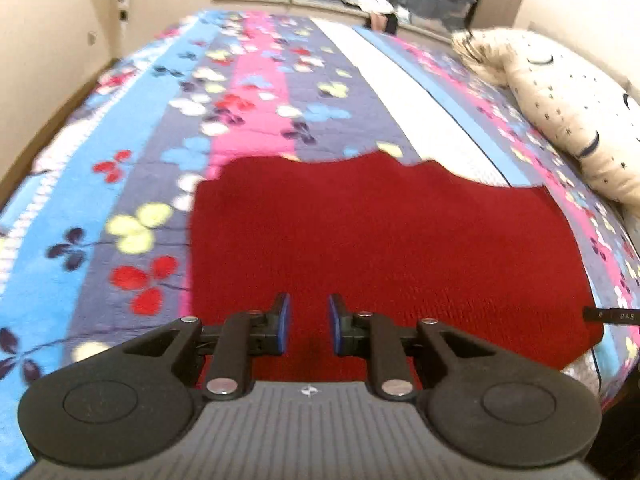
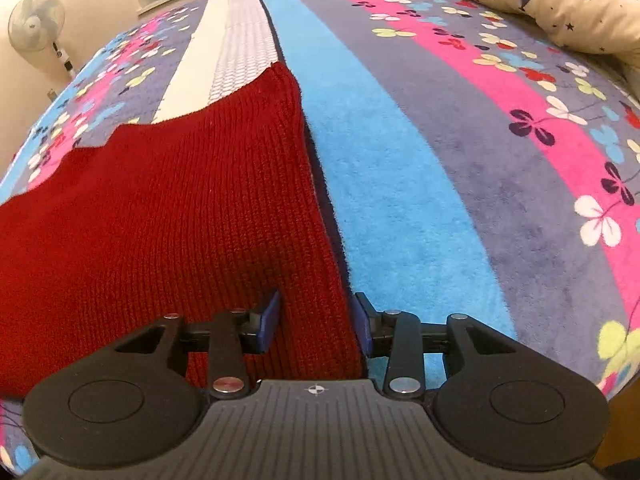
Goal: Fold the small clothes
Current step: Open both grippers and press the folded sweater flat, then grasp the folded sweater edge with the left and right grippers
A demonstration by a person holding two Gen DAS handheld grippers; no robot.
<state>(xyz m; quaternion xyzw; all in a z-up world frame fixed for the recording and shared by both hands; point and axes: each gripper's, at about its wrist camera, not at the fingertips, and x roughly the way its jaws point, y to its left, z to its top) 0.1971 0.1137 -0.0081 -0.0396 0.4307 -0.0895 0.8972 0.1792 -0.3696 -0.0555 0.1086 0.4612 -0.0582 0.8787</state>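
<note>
Where blanket [image 1: 132, 128] covers bed; fan [image 2: 36, 24] beside wall [image 1: 48, 20].

Left claw [image 1: 309, 322] open over red knit [image 1: 380, 248] on bedspread [image 1: 132, 168].

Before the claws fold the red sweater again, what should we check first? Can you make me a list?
1. Red sweater lying flat on the bedspread: ok.
2. Left claw open, nothing between its pads: ok.
3. Right claw open around the sweater's right edge, not pinching: ok.
4. Far edge of the sweater straight: not ok, it looks wavy.
5. Star pillow clear of the sweater: ok.
6. Layers underneath lined up: cannot tell.
</note>
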